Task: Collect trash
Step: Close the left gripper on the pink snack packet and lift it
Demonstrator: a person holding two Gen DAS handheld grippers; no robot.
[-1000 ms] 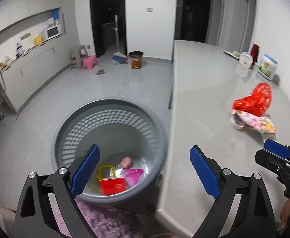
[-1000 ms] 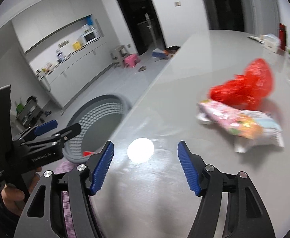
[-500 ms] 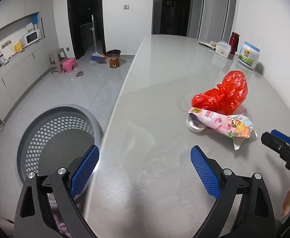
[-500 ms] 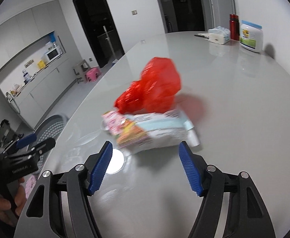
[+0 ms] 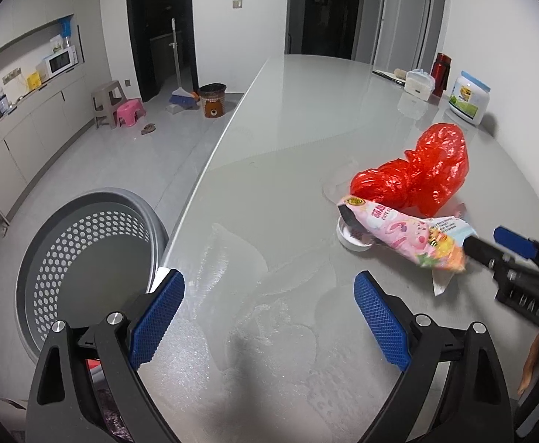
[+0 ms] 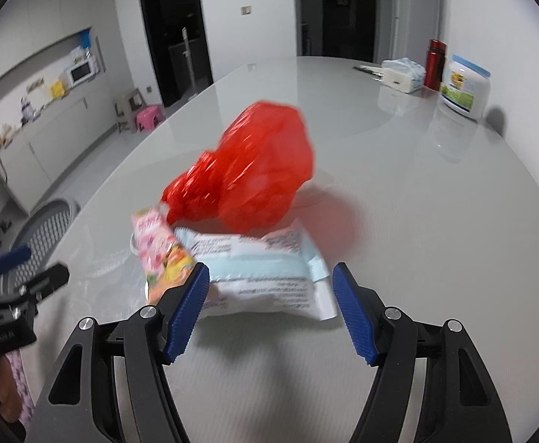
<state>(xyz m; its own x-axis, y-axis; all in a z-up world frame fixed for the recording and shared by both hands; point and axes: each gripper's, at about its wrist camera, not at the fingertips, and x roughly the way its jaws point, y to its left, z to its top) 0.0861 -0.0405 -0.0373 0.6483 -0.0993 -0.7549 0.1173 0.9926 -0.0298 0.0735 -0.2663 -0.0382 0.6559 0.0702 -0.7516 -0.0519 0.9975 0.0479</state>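
A crumpled red plastic bag [image 5: 417, 173] [image 6: 254, 177] lies on the grey table [image 5: 306, 110]. In front of it lies a pink and pale blue snack packet [image 5: 398, 236] [image 6: 262, 277], partly over a small white cup [image 5: 354, 238]. My right gripper [image 6: 269, 277] [image 5: 487, 240] stands open with the packet's near end between its fingers, the pads not pressing on it. My left gripper [image 5: 269, 295] [image 6: 29, 269] is open over a sheet of clear plastic film [image 5: 240, 258] near the table's edge. On the floor to the left stands the grey perforated bin [image 5: 85, 258] [image 6: 48, 229].
At the far right of the table stand a white jar with a blue lid [image 5: 469, 98], a red bottle [image 5: 441, 74] and a tissue pack [image 5: 419, 83]. On the floor beyond are a small brown waste basket [image 5: 212, 99], a broom and two stools.
Both grippers swung from above the bin to over the table. The right one closed in on the snack packet, which now lies between its open fingers.
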